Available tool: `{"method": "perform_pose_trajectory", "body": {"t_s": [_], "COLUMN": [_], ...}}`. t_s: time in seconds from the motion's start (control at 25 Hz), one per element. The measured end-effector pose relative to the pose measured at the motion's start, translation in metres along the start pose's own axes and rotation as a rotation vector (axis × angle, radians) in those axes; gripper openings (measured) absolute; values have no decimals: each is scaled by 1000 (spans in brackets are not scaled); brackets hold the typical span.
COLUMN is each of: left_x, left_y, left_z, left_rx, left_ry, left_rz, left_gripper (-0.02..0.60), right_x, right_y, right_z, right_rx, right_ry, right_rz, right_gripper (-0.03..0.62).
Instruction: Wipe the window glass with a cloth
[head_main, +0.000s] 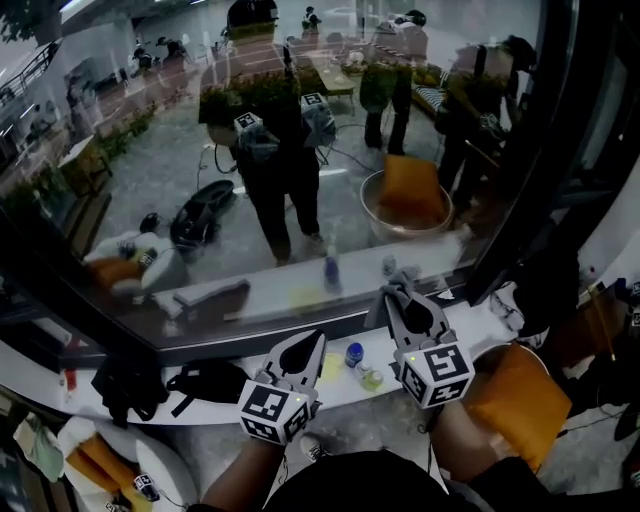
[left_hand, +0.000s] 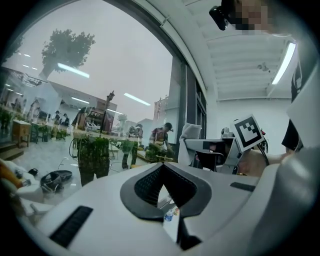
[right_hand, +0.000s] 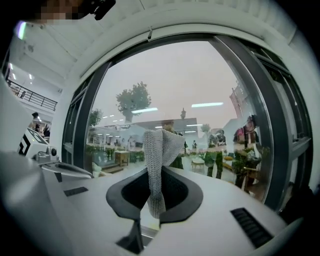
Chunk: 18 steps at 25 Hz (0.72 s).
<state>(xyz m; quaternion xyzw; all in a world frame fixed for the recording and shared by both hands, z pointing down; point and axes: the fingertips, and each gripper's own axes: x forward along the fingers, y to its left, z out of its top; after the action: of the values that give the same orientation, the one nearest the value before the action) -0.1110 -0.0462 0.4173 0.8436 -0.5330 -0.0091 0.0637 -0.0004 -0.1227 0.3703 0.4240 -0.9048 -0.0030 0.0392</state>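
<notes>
The window glass (head_main: 250, 150) fills the upper head view and is full of reflections. My right gripper (head_main: 402, 292) is shut on a grey waffle cloth (right_hand: 159, 150), which stands up out of its jaws just in front of the glass (right_hand: 200, 85). The same cloth (left_hand: 192, 132) shows in the left gripper view at the tip of the right gripper. My left gripper (head_main: 312, 340) is lower and to the left, shut with nothing in it. Its jaw tips meet in the left gripper view (left_hand: 161, 166).
A white sill (head_main: 180, 410) runs under the glass. On it stand a blue-capped bottle (head_main: 354, 354), a small bottle (head_main: 371, 377) and a black bag (head_main: 212, 381). A dark window frame post (head_main: 530, 180) rises at the right, with an orange seat (head_main: 520, 400) below it.
</notes>
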Motion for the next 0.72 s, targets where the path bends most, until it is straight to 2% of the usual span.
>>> {"method": "perform_pose_trajectory", "body": {"t_s": [0.32,0.72], "left_x": [12,11], "left_y": [-68,-123], "left_z": [-14,-28], "left_rx": [23,14], "left_ry": [23,27], "left_rz": [-3,44], "left_gripper": [8,8], "right_x": [-56,-104], "right_y": [-33,-41], "right_z": [-19,-40], "right_rx": [24,25], "right_ry": [9,31], "right_rz": [19,93], "right_gripper": [52,52]}}
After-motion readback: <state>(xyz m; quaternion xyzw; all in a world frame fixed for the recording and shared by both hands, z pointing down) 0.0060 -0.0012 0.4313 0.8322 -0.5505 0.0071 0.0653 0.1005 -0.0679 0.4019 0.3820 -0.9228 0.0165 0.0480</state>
